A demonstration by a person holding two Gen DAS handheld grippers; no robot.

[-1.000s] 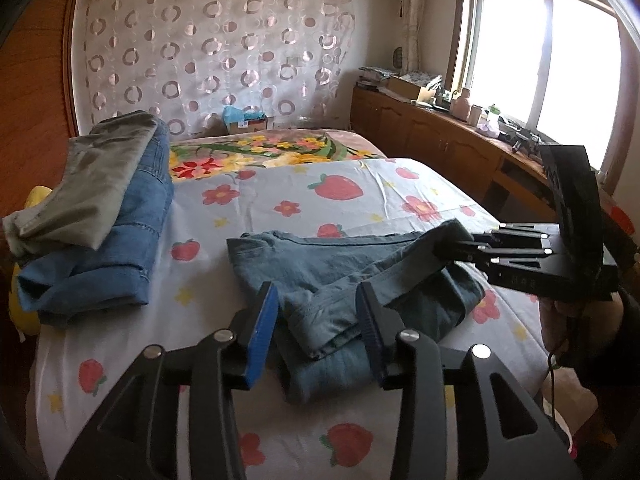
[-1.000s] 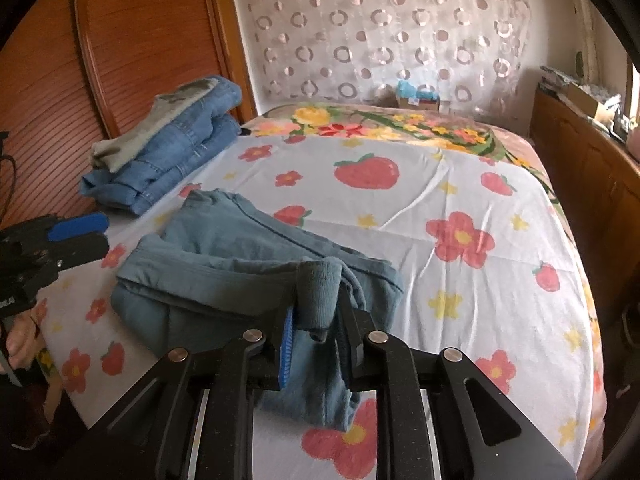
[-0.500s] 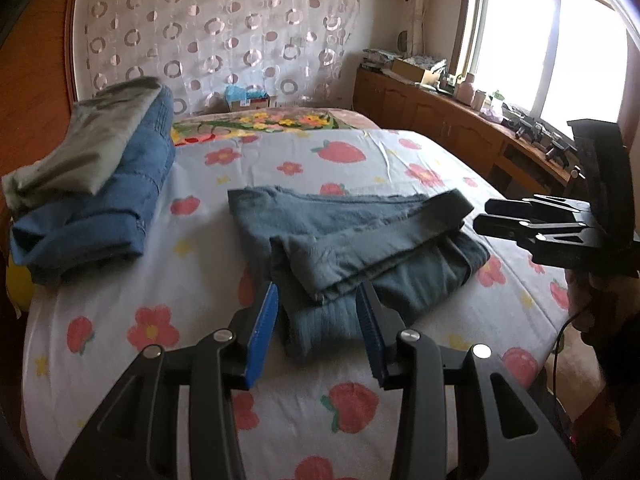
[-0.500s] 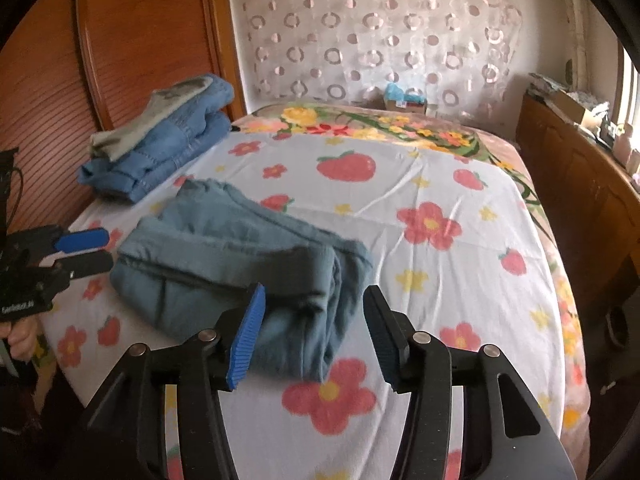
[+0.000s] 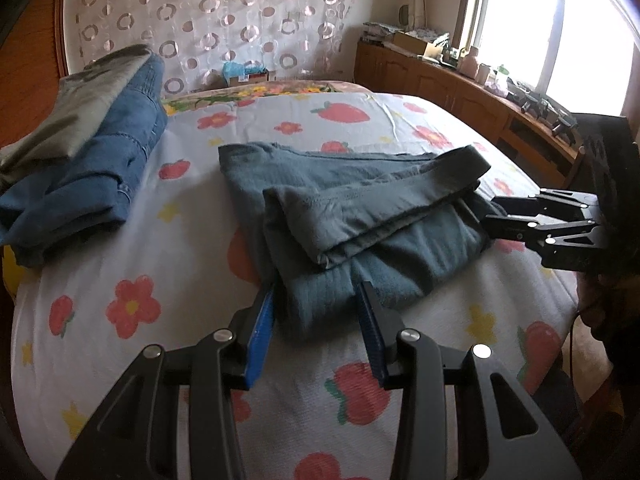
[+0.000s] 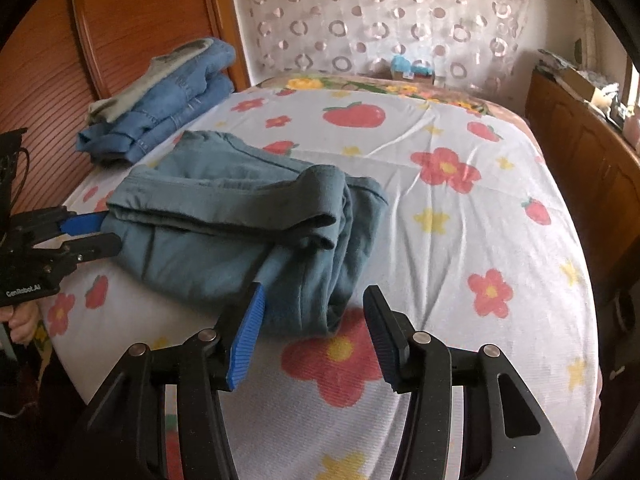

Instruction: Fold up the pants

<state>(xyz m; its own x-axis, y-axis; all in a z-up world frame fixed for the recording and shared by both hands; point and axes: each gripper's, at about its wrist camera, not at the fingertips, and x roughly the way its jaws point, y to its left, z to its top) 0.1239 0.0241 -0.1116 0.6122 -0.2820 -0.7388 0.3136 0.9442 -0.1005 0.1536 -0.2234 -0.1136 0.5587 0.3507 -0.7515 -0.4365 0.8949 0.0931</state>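
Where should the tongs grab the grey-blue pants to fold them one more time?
Probably the two near corners of the grey-blue pants, coming from the bed's front edge. The left tongs and right tongs already stand open at those corners, where the stacked layers end in a thick edge that can be pinched together.

- A bedroom in a home.
- A bed (image 6: 460,240) fills the room, covered by a white sheet printed with strawberries and red flowers.
- A wooden headboard (image 6: 132,32) stands at one side of the bed.
- A sheer curtain with ring patterns (image 5: 224,20) hangs on the far wall.
- Low wooden cabinets (image 5: 440,84) run under a bright window (image 5: 560,28), their top cluttered with small household things.
- Folded jeans (image 6: 168,108) lie stacked on the bed.
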